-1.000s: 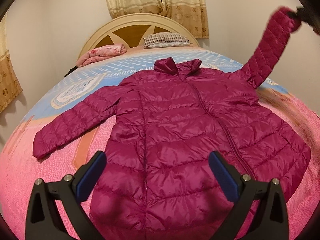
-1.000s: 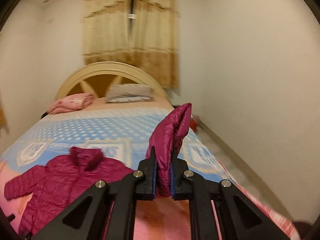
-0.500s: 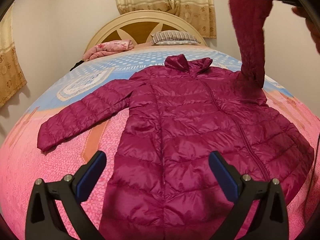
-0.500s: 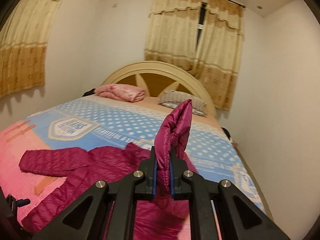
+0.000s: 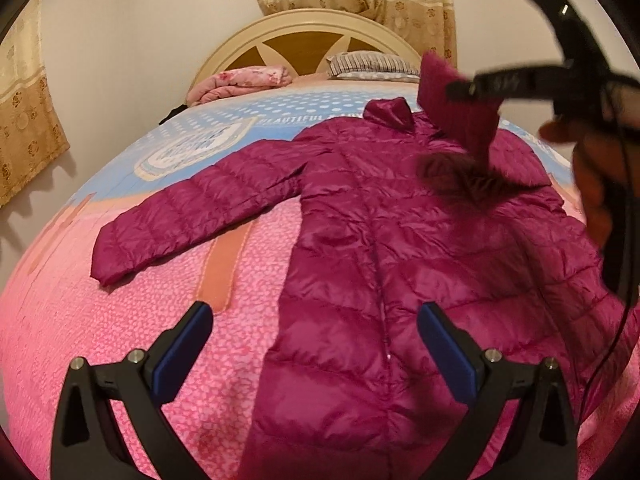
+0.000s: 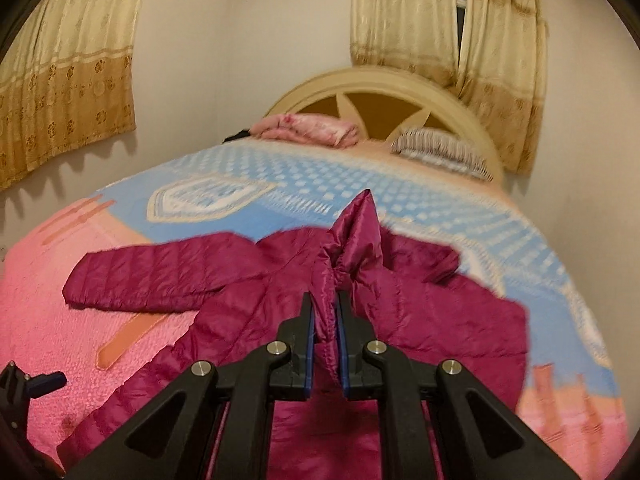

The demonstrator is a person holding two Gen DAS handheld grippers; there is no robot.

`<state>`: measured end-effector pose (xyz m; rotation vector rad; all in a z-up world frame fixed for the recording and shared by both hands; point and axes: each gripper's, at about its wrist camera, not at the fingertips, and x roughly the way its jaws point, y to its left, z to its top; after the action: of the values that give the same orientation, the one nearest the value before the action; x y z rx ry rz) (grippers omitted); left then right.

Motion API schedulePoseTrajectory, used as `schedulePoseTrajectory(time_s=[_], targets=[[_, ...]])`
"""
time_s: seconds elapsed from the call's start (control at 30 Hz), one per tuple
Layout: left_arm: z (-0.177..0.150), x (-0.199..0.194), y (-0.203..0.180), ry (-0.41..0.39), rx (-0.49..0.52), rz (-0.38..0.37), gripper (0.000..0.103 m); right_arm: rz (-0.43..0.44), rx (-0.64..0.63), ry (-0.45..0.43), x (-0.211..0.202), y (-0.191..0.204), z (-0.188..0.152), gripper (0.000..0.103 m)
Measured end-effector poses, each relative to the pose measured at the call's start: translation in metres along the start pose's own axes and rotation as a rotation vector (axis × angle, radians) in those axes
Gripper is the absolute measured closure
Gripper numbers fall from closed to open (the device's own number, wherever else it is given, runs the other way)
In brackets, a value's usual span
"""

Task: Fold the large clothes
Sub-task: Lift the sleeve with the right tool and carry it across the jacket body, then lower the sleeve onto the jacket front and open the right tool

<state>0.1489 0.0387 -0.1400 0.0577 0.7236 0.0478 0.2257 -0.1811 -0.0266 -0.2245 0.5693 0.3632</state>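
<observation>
A magenta quilted puffer jacket (image 5: 380,240) lies front-up on the bed, collar toward the headboard, its left sleeve (image 5: 192,220) spread out to the side. My right gripper (image 6: 324,332) is shut on the cuff of the right sleeve (image 6: 352,240) and holds it raised above the jacket's chest; it also shows in the left wrist view (image 5: 472,88). My left gripper (image 5: 316,344) is open and empty, hovering over the jacket's lower part near the hem.
The bed has a pink and blue cover (image 5: 120,320). A folded pink blanket (image 5: 244,80) and a striped pillow (image 5: 372,64) lie by the cream headboard (image 5: 304,32). Curtains hang behind and on the left wall. A wall runs close along the bed's right side.
My right gripper has carried the sleeve cuff from out at the right, lower and leftward over the jacket's chest. My left gripper has drifted left, staying open.
</observation>
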Motion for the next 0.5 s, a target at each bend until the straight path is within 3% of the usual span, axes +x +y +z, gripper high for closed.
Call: schedulePoseTrajectory(time_s=[0.5], targets=[[0.002, -0.001, -0.003, 0.011, 0.028, 0.032, 0.000, 0.195, 0.139, 0.125, 0.067, 0.019, -0.033, 0.093]])
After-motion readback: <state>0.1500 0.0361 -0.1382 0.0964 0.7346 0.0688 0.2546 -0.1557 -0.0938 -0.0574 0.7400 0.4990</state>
